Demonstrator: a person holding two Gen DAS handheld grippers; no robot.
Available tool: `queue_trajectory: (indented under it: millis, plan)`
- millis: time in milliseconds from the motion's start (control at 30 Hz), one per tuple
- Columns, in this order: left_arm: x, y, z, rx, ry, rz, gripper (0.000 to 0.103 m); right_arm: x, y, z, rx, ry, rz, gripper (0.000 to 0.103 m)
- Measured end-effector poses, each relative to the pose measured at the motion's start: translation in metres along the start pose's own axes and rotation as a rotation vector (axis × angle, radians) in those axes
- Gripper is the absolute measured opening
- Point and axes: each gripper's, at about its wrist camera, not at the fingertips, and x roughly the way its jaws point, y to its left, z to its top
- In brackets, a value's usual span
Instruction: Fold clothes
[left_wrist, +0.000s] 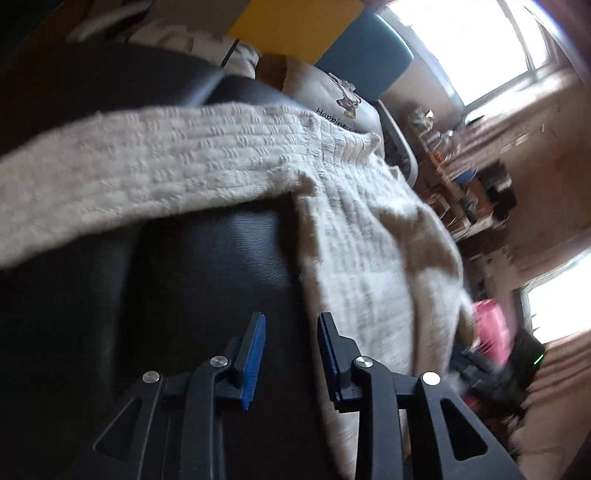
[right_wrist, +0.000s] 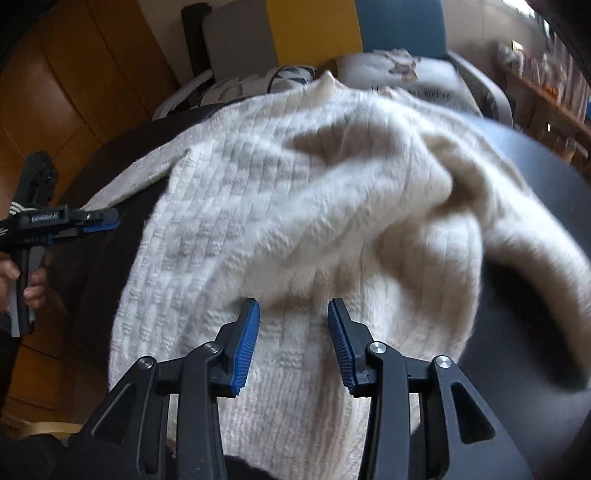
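Observation:
A cream knitted sweater (right_wrist: 280, 206) lies spread on a black leather surface (left_wrist: 207, 266). In the left wrist view the sweater (left_wrist: 362, 236) has one sleeve (left_wrist: 129, 170) stretched out to the left. My left gripper (left_wrist: 291, 321) is open and empty, over bare leather just beside the sweater's side edge. It also shows in the right wrist view (right_wrist: 110, 221), at the sweater's left. My right gripper (right_wrist: 293, 306) is open and empty, just above the sweater's body near its lower hem. The other sleeve (right_wrist: 524, 251) curls around at the right.
Cushions (right_wrist: 399, 74) and a printed pillow (left_wrist: 332, 99) lie behind the sweater. Yellow and blue panels (right_wrist: 314, 29) stand at the back. Wooden floor (right_wrist: 74, 92) lies to the left. Cluttered shelves (left_wrist: 461, 177) and bright windows (left_wrist: 472, 44) are to the right.

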Motion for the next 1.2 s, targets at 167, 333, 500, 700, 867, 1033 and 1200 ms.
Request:
queue_trajectory:
  millis: [167,333,500,700,867,1033,1200]
  plan:
    - [0.036,-0.018,0.008,0.021,0.046,0.010,0.032,0.013,-0.014,-0.012,0.064,0.024,0.023,0.044]
    - [0.053,-0.033,0.008,0.077,0.030,0.081,0.022,0.016,-0.019,-0.017,0.061,0.018,0.038,0.045]
    - [0.054,-0.045,0.007,0.180,-0.021,0.252,0.005,0.019,-0.017,-0.016,0.002,0.058,-0.012,0.045]
    - [0.053,-0.049,0.010,0.279,-0.045,0.442,0.005,0.023,-0.006,-0.014,-0.105,0.126,-0.103,0.045]
    - [0.049,-0.040,0.017,0.286,-0.026,0.476,0.008,0.021,-0.013,-0.018,-0.100,0.116,-0.088,0.045]
    - [-0.011,-0.001,0.026,0.082,-0.044,0.260,0.016,0.019,-0.011,-0.018,-0.117,0.130,-0.108,0.047]
    - [-0.159,0.112,0.017,-0.242,-0.283,0.335,0.024,0.018,-0.015,-0.022,-0.110,0.131,-0.094,0.057]
